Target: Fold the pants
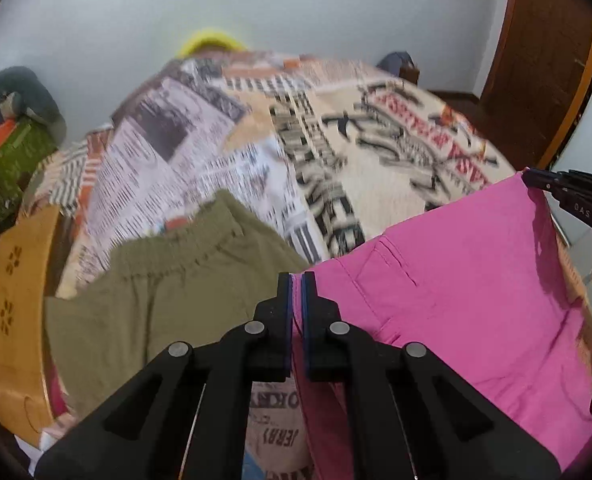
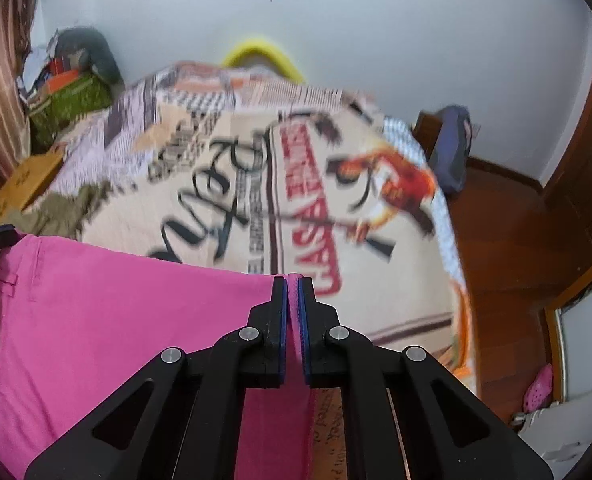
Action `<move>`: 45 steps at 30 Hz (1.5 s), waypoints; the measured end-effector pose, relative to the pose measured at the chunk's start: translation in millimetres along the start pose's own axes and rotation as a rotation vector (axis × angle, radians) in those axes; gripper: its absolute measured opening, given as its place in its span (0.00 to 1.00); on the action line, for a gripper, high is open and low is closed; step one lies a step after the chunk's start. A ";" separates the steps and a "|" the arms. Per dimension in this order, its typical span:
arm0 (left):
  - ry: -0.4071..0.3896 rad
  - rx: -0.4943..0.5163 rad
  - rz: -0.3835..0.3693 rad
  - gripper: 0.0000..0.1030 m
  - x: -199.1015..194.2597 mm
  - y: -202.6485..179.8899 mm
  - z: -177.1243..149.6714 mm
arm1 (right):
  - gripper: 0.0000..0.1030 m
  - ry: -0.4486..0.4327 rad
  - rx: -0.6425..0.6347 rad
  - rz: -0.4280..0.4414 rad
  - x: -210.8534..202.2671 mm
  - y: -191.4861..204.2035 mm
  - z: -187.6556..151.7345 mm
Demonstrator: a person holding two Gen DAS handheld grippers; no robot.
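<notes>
Two hand-held grippers hold one pair of pink pants stretched between them above a bed. At far left in the left wrist view, a wooden footboard edges the bed, and an olive-green garment lies crumpled on the printed bedspread just beside the pants. At centre, the left gripper is clamped on one upper corner of the pink fabric, its blue pads pressed against the cloth from both sides. From there the pants' top edge runs rightward, taut, to the right gripper, which pinches the opposite corner. A seam and pocket outline show on the pink panel. In the right wrist view, the left gripper's tip appears at far left on the pants; a belt loop and buttons are visible there. At centre the right gripper is closed on a fold of pink cloth. Rightward lie the bedspread, then wooden floor. The background is motion-blurred.
</notes>
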State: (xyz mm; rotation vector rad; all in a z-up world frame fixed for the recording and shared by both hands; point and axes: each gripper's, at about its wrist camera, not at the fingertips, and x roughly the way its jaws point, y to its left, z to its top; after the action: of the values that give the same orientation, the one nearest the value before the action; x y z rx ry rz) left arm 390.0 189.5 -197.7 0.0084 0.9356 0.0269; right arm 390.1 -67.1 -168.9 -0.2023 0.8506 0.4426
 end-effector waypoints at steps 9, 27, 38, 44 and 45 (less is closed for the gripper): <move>-0.119 -0.002 0.006 0.03 -78.4 -0.8 24.4 | 0.04 -0.115 0.019 0.016 -68.9 2.6 27.3; -0.141 0.009 -0.002 0.03 -180.8 -33.9 -79.9 | 0.04 -0.125 0.015 0.084 -168.8 29.7 -54.3; -0.022 0.016 -0.001 0.00 -173.1 -58.8 -187.7 | 0.04 0.007 -0.007 0.109 -173.3 38.6 -143.2; 0.004 0.050 0.038 0.00 -170.0 -67.5 -206.4 | 0.04 0.024 -0.090 0.055 -180.8 52.1 -167.5; -0.008 0.068 0.048 0.01 -171.7 -70.0 -202.7 | 0.05 0.018 -0.114 0.053 -182.8 57.0 -166.8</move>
State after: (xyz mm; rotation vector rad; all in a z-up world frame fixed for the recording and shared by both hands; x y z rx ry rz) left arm 126.4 114.0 -181.2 0.0937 0.9283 0.0399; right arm 145.5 -128.0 -137.4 -0.2899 0.8506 0.5399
